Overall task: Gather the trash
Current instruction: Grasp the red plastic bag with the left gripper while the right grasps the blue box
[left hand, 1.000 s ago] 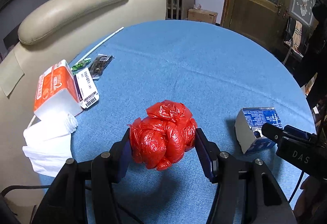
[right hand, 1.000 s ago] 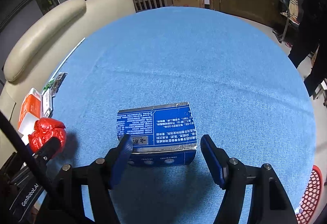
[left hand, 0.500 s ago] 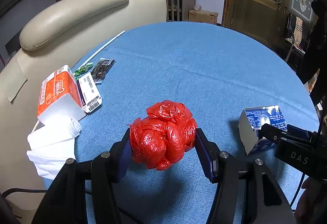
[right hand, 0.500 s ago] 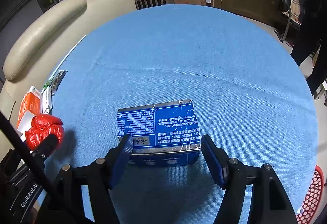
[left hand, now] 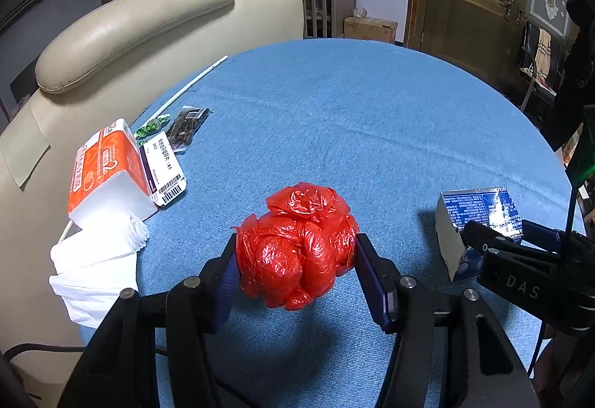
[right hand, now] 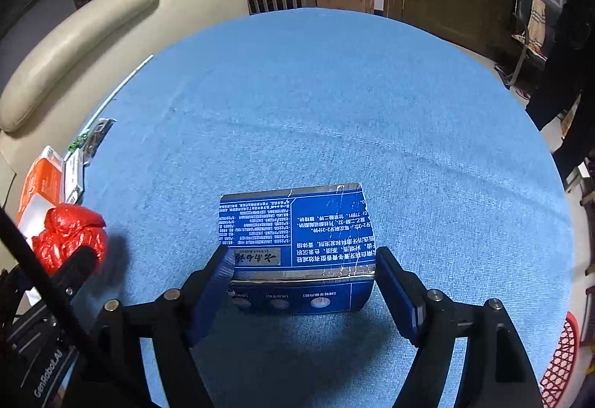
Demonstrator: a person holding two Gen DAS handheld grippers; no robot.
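A crumpled red plastic bag (left hand: 297, 244) is held between the fingers of my left gripper (left hand: 295, 266), a little above the blue tablecloth (left hand: 334, 118); it also shows in the right wrist view (right hand: 68, 237). A blue carton (right hand: 297, 244) lies on the cloth between the fingers of my right gripper (right hand: 303, 281), whose pads touch or nearly touch its sides. The carton also shows at the right of the left wrist view (left hand: 476, 218), with the right gripper around it.
An orange-and-white tissue pack (left hand: 104, 170), loose white tissues (left hand: 96, 259), a barcoded card (left hand: 163, 166), a dark snack wrapper (left hand: 186, 121), a green wrapper (left hand: 150, 125) and a white stick (left hand: 193, 84) lie at the table's left edge. A cream sofa (left hand: 130, 25) stands behind. A red basket (right hand: 561, 359) is at lower right.
The left gripper has risen slightly with the red bag. The right gripper has moved forward around the blue carton and its fingers have closed in on its sides.
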